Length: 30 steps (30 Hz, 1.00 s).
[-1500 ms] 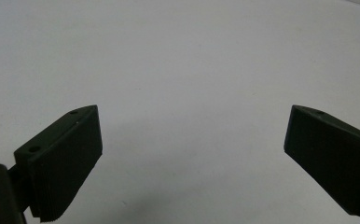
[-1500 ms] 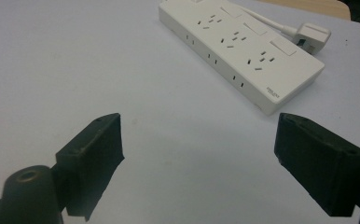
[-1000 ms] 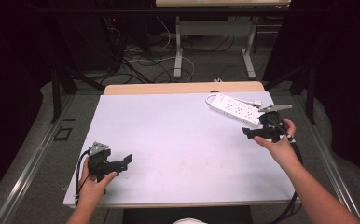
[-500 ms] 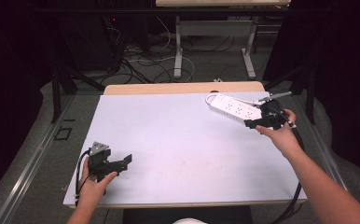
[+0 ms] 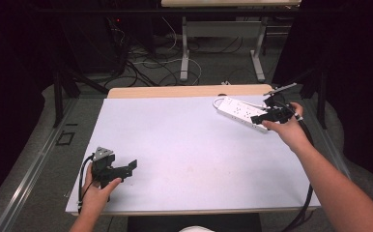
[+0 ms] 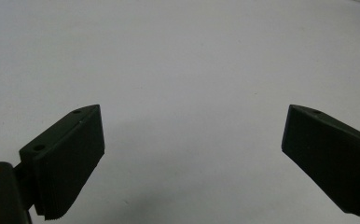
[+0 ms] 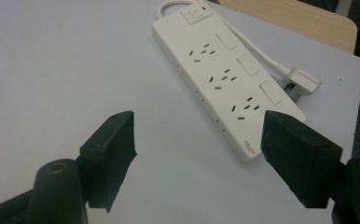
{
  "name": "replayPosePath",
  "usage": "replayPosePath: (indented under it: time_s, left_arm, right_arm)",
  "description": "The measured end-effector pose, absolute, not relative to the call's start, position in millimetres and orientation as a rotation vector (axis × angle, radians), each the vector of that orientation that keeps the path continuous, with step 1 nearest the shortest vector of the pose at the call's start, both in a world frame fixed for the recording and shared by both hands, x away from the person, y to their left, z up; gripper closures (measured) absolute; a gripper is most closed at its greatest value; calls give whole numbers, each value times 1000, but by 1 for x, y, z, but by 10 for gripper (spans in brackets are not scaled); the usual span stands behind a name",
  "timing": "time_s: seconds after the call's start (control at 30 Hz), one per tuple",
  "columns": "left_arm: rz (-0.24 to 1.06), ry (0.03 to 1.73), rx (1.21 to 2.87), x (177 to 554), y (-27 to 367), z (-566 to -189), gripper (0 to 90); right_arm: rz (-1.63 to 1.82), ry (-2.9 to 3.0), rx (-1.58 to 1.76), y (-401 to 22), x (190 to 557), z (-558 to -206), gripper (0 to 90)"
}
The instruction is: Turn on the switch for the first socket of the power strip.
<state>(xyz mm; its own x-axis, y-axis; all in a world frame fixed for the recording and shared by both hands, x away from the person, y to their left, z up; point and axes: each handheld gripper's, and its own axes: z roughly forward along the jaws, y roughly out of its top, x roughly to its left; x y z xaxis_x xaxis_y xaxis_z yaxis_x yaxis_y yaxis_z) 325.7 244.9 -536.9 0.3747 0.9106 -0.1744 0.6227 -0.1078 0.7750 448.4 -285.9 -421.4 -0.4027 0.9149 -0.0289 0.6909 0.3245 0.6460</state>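
A white power strip (image 5: 238, 111) with a red-lit switch lies flat at the far right of the white table surface (image 5: 189, 145). In the right gripper view the power strip (image 7: 225, 77) runs diagonally, and its plug (image 7: 304, 80) and cord lie beside it. My right gripper (image 5: 261, 115) hovers at the strip's near end. In its own view the right gripper (image 7: 199, 123) is open, with the strip's end just beyond the jaws and nothing between them. My left gripper (image 5: 129, 167) rests at the near left corner. The left gripper (image 6: 192, 121) is wide open over bare surface.
A strip of wooden tabletop (image 5: 184, 91) shows past the white surface's far edge. Beyond it, cables (image 5: 150, 67) litter the floor around the metal legs (image 5: 185, 48) of another table. The right gripper's black cable (image 5: 310, 193) hangs off the right edge.
My right gripper has moved away from the person and slightly left, closing in on the near end of the power strip. The left gripper has stayed where it was.
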Motion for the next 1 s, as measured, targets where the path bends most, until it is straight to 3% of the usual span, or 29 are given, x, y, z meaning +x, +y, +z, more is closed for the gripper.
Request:
replayPosePath:
  time_s: [1.0]
  left_arm:
    - [448, 1334, 1813, 326, 244, -538, 61]
  right_arm:
    - [704, 2199, 1457, -269, 501, -404, 359]
